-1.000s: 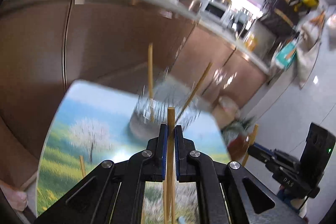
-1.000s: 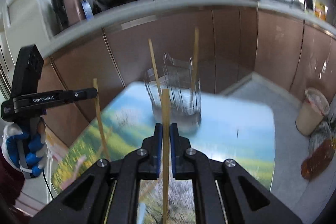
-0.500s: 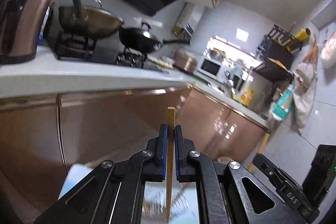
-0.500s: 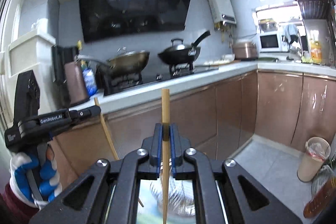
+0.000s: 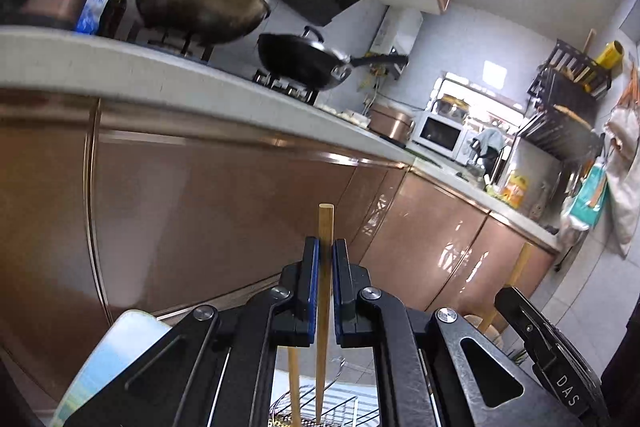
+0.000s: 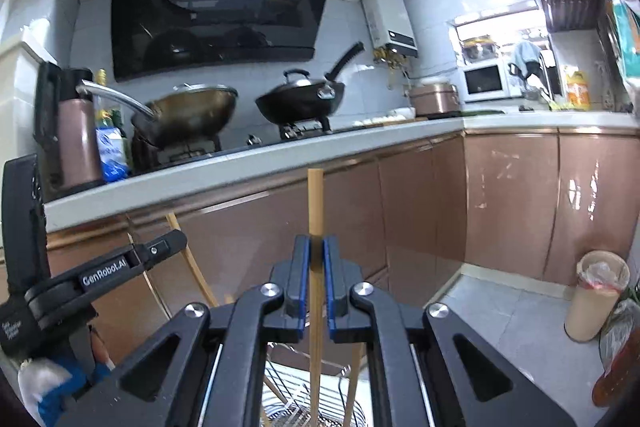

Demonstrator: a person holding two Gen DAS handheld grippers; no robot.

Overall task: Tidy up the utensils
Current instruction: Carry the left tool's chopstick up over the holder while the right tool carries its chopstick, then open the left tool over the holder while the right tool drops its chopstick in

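A chopstick [image 5: 325, 267] is clamped upright in each closed claw [image 5: 325, 291], tips just above the wire holder [image 6: 304, 409] below, and a tilted tip could be snagged on the wires.

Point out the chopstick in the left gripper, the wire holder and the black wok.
chopstick [image 5: 325, 227]: left wrist view, upper shaft above the pads.
wire holder [image 6: 296, 415]: right wrist view, wire rim.
black wok [image 6: 300, 103]: right wrist view, bowl side.
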